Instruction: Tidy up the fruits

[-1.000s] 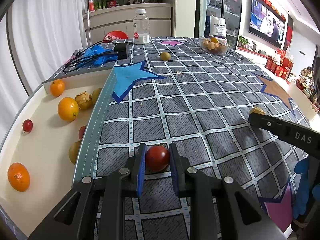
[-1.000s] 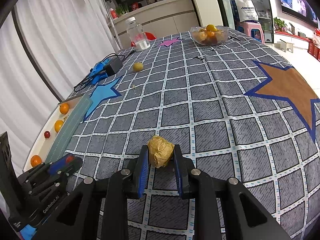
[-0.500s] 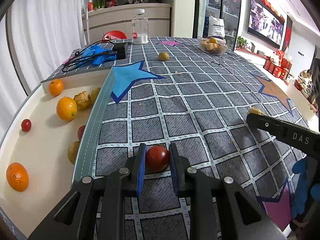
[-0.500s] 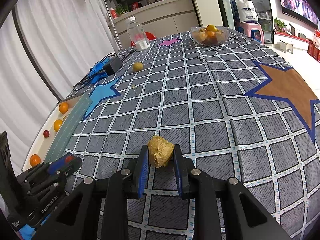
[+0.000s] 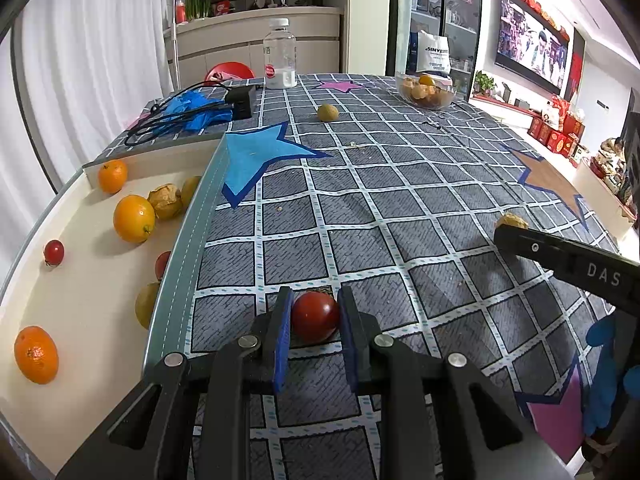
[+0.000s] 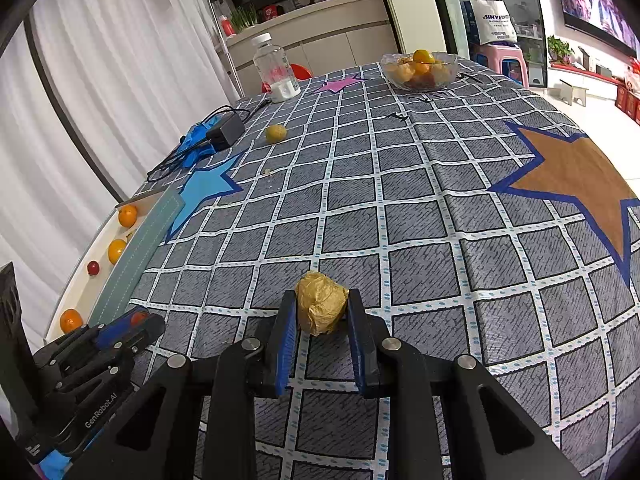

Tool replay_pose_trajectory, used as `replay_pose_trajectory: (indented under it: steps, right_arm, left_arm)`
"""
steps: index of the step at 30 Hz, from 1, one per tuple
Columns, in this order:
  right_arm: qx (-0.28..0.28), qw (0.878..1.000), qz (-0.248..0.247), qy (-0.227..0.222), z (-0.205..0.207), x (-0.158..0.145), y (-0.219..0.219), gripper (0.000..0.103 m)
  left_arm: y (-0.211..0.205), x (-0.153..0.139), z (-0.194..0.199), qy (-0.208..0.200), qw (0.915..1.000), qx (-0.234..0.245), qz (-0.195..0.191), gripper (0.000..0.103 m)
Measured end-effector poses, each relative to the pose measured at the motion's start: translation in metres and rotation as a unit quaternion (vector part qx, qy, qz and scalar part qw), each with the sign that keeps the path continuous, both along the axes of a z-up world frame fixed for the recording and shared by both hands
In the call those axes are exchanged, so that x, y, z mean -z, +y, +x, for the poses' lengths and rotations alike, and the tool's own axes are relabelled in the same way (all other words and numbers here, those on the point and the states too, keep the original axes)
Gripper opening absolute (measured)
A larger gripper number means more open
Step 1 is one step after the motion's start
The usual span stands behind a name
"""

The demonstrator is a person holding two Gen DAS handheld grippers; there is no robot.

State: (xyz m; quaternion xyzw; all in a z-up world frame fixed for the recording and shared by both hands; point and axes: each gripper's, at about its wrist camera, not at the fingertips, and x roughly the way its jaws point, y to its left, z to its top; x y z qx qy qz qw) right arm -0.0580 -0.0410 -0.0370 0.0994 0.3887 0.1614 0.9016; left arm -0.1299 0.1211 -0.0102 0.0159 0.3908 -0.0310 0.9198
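My left gripper is shut on a red cherry tomato just above the checked tablecloth, right beside the cream tray. The tray holds several oranges, cherry tomatoes and husked fruits, among them a large orange. My right gripper is shut on a papery golden husk fruit low over the cloth. In the left wrist view the right gripper's finger shows at the right with the husk fruit at its tip. The left gripper appears at the lower left of the right wrist view.
A loose yellow-green fruit lies mid-table. At the far end stand a glass bowl of fruit and a water bottle. A black charger with cables and blue gloves sits at the far left. A blue-gloved hand is at the right edge.
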Motion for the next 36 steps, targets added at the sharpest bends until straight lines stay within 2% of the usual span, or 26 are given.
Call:
replay_pose_trajectory:
  steps: [16,20,24,30,36]
  right_arm:
    - [-0.001,1.0,0.0,0.0,0.0,0.001,0.0,0.025]
    - [-0.01,1.0,-0.009,0.003,0.001,-0.001,0.004,0.025]
    - [-0.024,0.999,-0.027,0.011,0.001,-0.005,0.012,0.025]
    - [-0.051,0.998,-0.033,0.0,-0.003,-0.026,0.03,0.025]
    - [-0.102,0.994,-0.033,-0.009,0.0,-0.048,0.074,0.025]
  left_arm:
    - [0.0,0.0,0.0,0.0,1.0,0.0,-0.001,0.025]
    - [0.005,-0.002,0.0,0.0,0.9998,0.005,-0.021,0.024]
    - [0.016,-0.007,-0.002,-0.008,0.9985,0.006,-0.054,0.024]
    - [0.036,-0.027,-0.01,-0.023,0.9973,-0.002,-0.07,0.024]
    - [0.08,-0.052,-0.014,-0.048,0.9961,-0.044,-0.058,0.024]
